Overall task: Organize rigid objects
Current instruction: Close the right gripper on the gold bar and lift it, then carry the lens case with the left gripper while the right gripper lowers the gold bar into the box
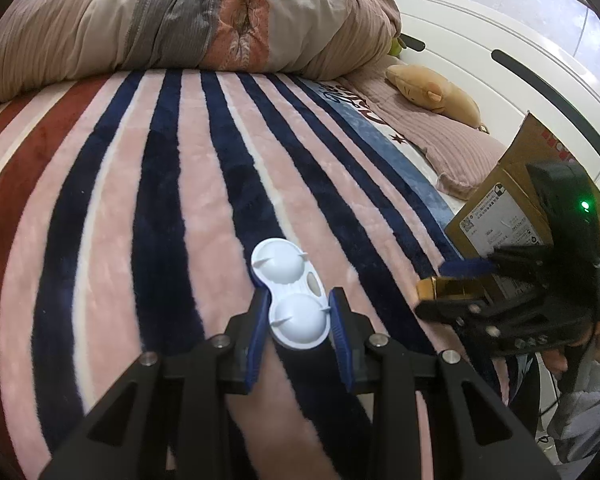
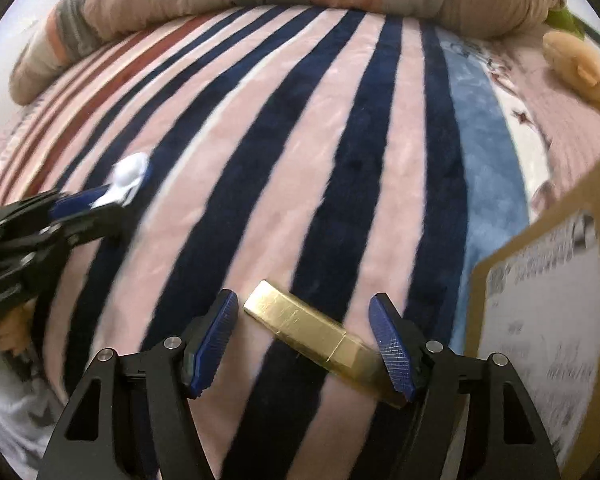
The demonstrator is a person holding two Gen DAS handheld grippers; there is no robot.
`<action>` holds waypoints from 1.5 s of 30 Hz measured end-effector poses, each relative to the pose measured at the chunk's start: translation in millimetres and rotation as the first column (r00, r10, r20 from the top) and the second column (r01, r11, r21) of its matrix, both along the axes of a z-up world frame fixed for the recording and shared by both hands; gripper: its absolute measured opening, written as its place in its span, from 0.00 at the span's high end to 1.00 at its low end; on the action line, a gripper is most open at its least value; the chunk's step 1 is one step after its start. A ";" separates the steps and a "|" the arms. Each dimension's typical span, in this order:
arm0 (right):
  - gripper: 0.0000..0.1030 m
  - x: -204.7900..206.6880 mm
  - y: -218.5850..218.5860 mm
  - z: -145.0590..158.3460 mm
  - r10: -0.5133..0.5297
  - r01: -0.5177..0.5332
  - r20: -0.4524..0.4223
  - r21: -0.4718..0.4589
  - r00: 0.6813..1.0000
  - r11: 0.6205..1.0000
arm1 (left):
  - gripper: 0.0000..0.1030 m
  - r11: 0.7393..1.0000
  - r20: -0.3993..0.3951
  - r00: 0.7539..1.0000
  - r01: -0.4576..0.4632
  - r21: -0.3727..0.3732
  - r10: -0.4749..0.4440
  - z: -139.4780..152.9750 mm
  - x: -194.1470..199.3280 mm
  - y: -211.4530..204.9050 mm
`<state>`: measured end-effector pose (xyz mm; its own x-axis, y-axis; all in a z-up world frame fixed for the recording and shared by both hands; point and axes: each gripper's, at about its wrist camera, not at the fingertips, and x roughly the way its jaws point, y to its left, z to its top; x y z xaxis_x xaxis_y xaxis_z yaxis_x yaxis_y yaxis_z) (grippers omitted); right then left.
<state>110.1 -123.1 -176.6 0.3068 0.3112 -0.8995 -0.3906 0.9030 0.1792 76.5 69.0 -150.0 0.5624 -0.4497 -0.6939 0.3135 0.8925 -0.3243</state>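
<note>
On the bed, over the striped blanket (image 1: 148, 184): both grippers low, each at 1 object

Hard to read:
- right wrist view is motion-blurred; cardboard box (image 2: 548, 320) at the right edge is cut off by the frame, label text unreadable
- left wrist view shows the same box (image 1: 512, 204) partly hidden behind the right gripper (image 1: 452, 284); label print too small to make out
- near end of the gold bar (image 2: 312, 332) is smeared by blur and tucked behind the right finger pad, so contact there is unclear
- plush toy (image 1: 436, 94) by the white headboard (image 1: 500, 32); only a corner of it shows in the right view
- rolled duvet (image 1: 180, 24) fills the far side of the bed

Task objects vs fingers:
- left gripper (image 1: 300, 316): fingers clamped on the white 2-dome case (image 1: 290, 288), pads (image 1: 260, 332) pressing its near dome from both sides; far dome sticks out past the tips, over the blanket
- right gripper (image 2: 304, 344): fingers apart, straddling the gold bar, which lies diagonally on the blanket between them; far end points toward the left pad with a gap; in the left view the bar's end pokes out between the tips (image 1: 436, 288)
- box sits just right of the right gripper, well apart from the white case
</note>
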 end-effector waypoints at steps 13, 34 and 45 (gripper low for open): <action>0.74 -51.6 -6.2 9.6 0.031 -0.028 0.075 -0.044 0.997 0.999 | 0.74 0.998 -0.001 0.998 0.060 -0.019 -0.060 1.0 -4.5 -8.4; 0.87 -72.2 2.0 11.0 -0.069 0.057 0.239 0.055 0.968 0.997 | 0.73 0.998 -0.005 0.999 0.045 0.042 -0.045 -8.2 0.1 -38.5; 0.87 -98.5 7.9 69.5 -0.013 -0.030 0.396 0.102 0.918 0.994 | 0.73 0.998 0.097 0.995 -0.014 0.065 0.007 42.5 -26.0 -23.6</action>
<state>11.6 -115.3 -107.1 0.6272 0.4007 -0.6679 -0.4567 0.8838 0.1013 50.5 45.4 -107.5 0.6325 -0.3987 -0.6640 0.3311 0.9143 -0.2336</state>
